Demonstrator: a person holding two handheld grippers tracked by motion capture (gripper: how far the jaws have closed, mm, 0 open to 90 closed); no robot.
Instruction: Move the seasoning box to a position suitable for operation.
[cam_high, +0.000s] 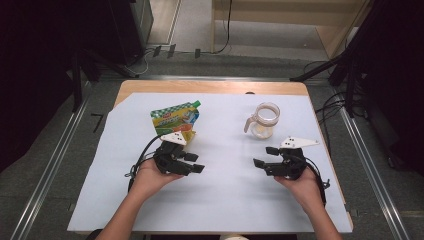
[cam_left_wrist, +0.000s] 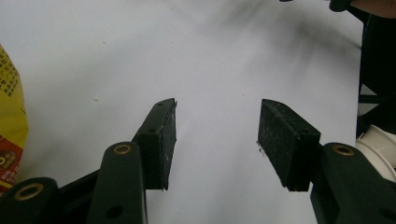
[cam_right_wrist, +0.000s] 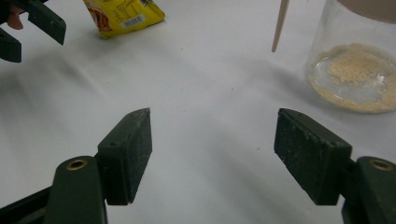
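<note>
Both forearms come in from the near edge of the big white paper sheet (cam_high: 220, 200) covering the wooden table, each hand w/ a black two-jaw gripper. Using the clear glass pitcher with a handle (cam_high: 263, 120) as landmark: right gripper (cam_high: 264, 156) hovers just toward the person from it, jaws apart w/ nothing between, only bare sheet showing in its own view (cam_right_wrist: 212, 154). Left gripper (cam_high: 196, 162) is well off to the pitcher's left and nearer the person, jaws also spread and empty (cam_left_wrist: 215, 140).

Room-wise, plenty of bare sheet between the two grippers and toward the near edge. Pitcher sits near the sheet's right edge, far half of the table, so less margin on that side.

Green and yellow printed spout pouch (cam_high: 175, 118) lies flat, well left of the pitcher, about level w/ it, touching or just behind the left gripper, can't tell which. Spout cap points up-right toward the far edge.

Pitcher looks upright, w/ a thin layer of pale beige granules on the bottom (cam_right_wrist: 357, 77), handle on its left side.
</note>
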